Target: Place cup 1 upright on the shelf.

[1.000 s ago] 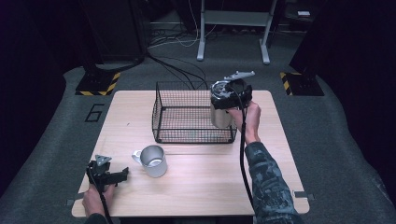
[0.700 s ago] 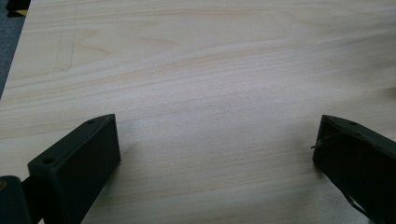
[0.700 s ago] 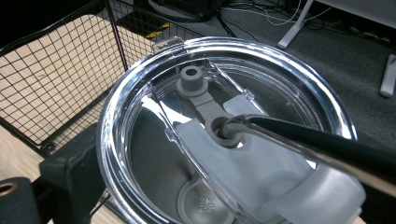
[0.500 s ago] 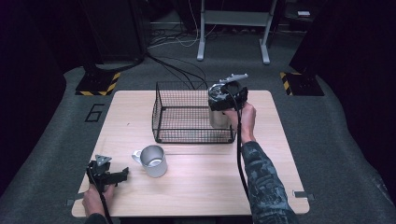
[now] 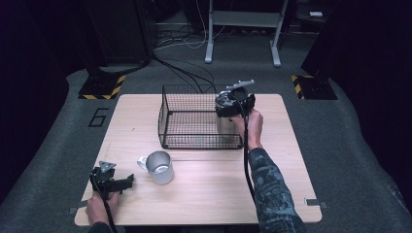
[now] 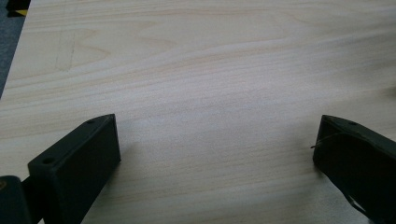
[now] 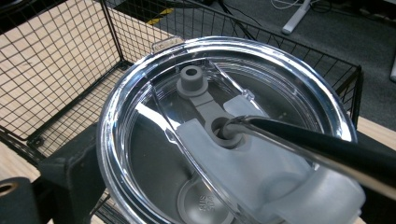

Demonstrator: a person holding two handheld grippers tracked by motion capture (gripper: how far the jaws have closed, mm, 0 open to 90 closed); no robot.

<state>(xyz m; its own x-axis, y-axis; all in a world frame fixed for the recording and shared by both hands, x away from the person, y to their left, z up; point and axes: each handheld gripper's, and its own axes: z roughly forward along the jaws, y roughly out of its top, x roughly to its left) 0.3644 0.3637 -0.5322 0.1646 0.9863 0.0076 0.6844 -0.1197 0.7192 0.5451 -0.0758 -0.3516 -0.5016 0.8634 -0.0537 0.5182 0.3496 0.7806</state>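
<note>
Over near-right corner of wire basket (image 5: 199,119): right gripper (image 5: 232,103) clamped on lidded tumbler (image 7: 224,140), clear lid with straw through it, held above basket floor. Step looks like lowering tumbler into basket. Keep it upright, clear right wall wires before descending, set base flat on mesh, release only once seated. Left gripper (image 5: 112,180) at near-left of table (image 5: 286,165), jaws spread wide, holding nothing, resting on wood. Steel mug (image 5: 158,167) just near of basket, untouched

We see a black wire basket (image 5: 194,121), a silver mug (image 5: 158,167), a clear lid (image 7: 224,130), and a pale wood table (image 5: 204,194).
</note>
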